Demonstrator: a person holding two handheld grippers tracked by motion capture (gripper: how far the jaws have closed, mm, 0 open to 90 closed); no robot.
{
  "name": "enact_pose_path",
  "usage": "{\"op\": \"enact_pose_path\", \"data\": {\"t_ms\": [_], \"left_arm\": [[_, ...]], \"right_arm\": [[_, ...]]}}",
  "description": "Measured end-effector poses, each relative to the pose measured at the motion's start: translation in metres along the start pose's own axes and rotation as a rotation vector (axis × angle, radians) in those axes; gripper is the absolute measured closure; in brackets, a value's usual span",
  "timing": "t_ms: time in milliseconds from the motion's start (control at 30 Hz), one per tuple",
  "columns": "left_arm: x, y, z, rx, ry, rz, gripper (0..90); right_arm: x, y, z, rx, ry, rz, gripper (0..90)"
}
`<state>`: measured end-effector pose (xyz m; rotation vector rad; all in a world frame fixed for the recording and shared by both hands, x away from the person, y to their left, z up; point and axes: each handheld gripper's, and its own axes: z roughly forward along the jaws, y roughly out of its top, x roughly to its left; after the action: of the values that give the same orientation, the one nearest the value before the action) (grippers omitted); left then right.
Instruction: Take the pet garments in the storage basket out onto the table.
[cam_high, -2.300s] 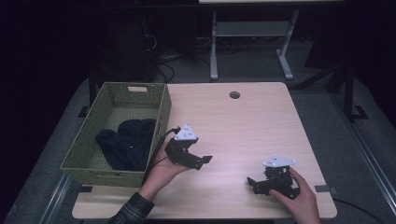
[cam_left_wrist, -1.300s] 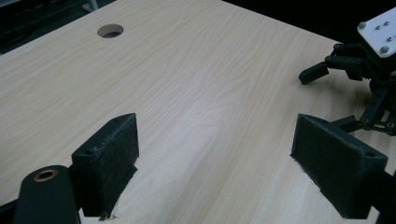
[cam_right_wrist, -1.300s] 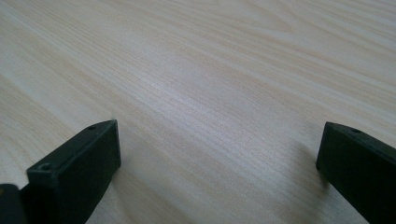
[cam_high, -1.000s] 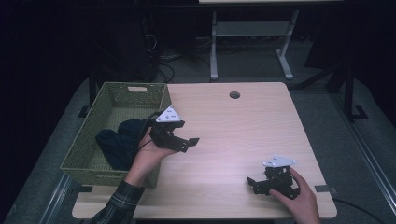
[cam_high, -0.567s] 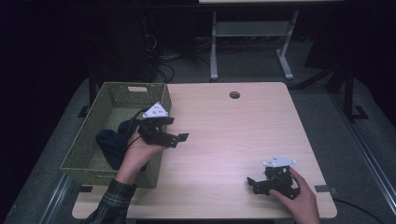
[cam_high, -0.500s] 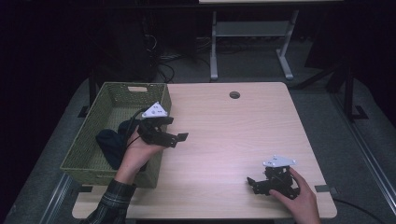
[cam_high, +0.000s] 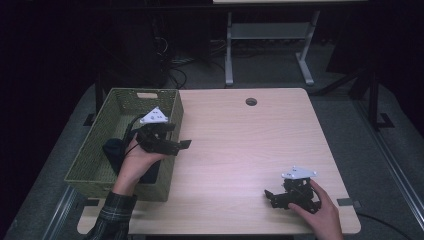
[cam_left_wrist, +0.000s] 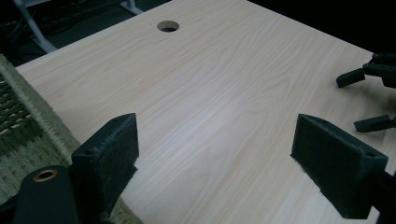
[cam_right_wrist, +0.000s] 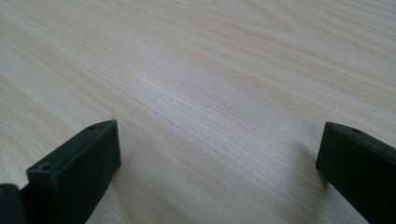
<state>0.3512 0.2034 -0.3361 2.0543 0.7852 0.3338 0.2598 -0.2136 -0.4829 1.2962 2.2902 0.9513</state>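
Note:
A green woven basket (cam_high: 90, 150) stands on the left part of the light wooden table (cam_high: 240, 135). A dark cloth (cam_high: 111, 150) lies inside it, partly hidden by the person's left hand. My left gripper (cam_high: 176, 136) hovers over the basket's right rim, open and empty, its jaws pointing towards the table's middle. In the left gripper view the left gripper (cam_left_wrist: 217, 140) has its jaws spread wide over bare wood, with the basket's rim (cam_left_wrist: 28, 135) at the left. My right gripper (cam_high: 270, 198) rests near the front right of the table, also open. The right gripper (cam_right_wrist: 219, 140) has only wood grain between its jaws.
A round cable hole (cam_high: 251, 101) sits near the table's far edge. Behind the table, a metal desk frame (cam_high: 229, 55) and cables stand on the dark floor. The other hand's gripper (cam_left_wrist: 369, 98) shows far off in the left gripper view.
The left gripper has travelled left and away from the person, from over the table beside the basket to above the basket's right rim. The right gripper has stayed put.

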Motion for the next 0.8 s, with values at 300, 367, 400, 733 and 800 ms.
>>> {"op": "enact_pose_path", "data": {"t_ms": [300,367,400,733,800], "left_arm": [[0.015,-0.005,-0.016,-0.003,0.047,-0.026,13.2],[0.018,-0.007,-0.018,-0.004,0.053,-0.03,13.2],[0.019,-0.007,-0.02,-0.001,0.056,-0.033,13.2],[0.031,-0.014,-0.031,0.016,0.105,-0.04,13.3],[0.035,-0.016,-0.034,0.03,0.123,-0.036,13.3]], "right_arm": [[0.0,0.0,0.0,0.0,0.0,0.0,0.0],[0.0,0.0,0.0,0.001,0.0,0.0,0.0],[0.0,0.0,0.0,0.0,0.0,0.0,0.0],[0.0,0.0,0.0,0.001,0.0,0.001,0.0],[0.0,0.0,0.0,0.001,0.0,0.001,0.0]]}}
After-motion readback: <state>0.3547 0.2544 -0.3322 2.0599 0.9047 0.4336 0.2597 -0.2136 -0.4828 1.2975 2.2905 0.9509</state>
